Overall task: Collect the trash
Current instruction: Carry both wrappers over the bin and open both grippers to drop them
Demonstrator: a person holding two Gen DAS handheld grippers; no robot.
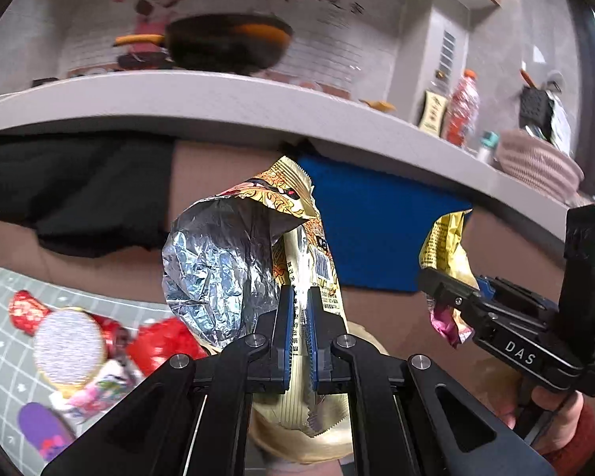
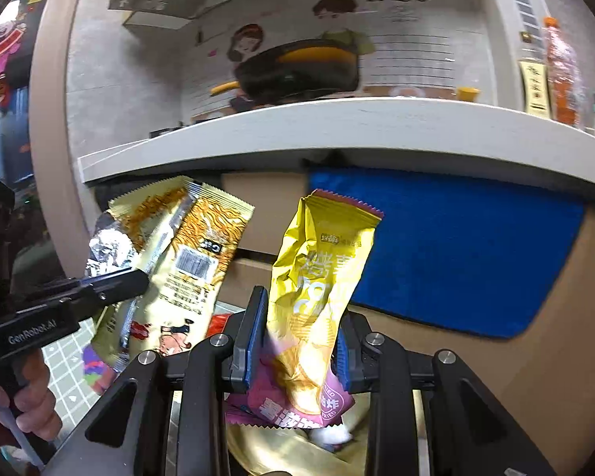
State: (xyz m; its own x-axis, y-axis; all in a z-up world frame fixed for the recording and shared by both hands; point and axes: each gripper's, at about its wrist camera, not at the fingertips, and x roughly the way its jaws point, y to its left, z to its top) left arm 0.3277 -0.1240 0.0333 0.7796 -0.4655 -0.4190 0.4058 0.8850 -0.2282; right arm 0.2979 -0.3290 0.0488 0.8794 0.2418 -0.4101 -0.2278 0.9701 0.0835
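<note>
My left gripper (image 1: pixel 300 313) is shut on an empty gold noodle-snack wrapper (image 1: pixel 238 254) with a silver foil inside, held up in the air; it also shows in the right wrist view (image 2: pixel 186 261). My right gripper (image 2: pixel 299 341) is shut on a yellow and purple chip bag (image 2: pixel 317 289), also lifted; part of it shows at the right of the left wrist view (image 1: pixel 444 246). Below both grippers is a gold-coloured container (image 2: pixel 281 452). More wrappers, red (image 1: pixel 158 341), white and pink (image 1: pixel 95 392) and purple (image 1: pixel 43 428), lie on a green grid mat (image 1: pixel 4 349).
A grey counter edge (image 1: pixel 218 99) runs across above, with a black pan (image 1: pixel 226 39), bottles (image 1: pixel 462 107) and a pink woven basket (image 1: pixel 535 162) on it. A blue cloth (image 1: pixel 377 230) and a black cloth (image 1: pixel 75 194) hang over the brown cabinet front.
</note>
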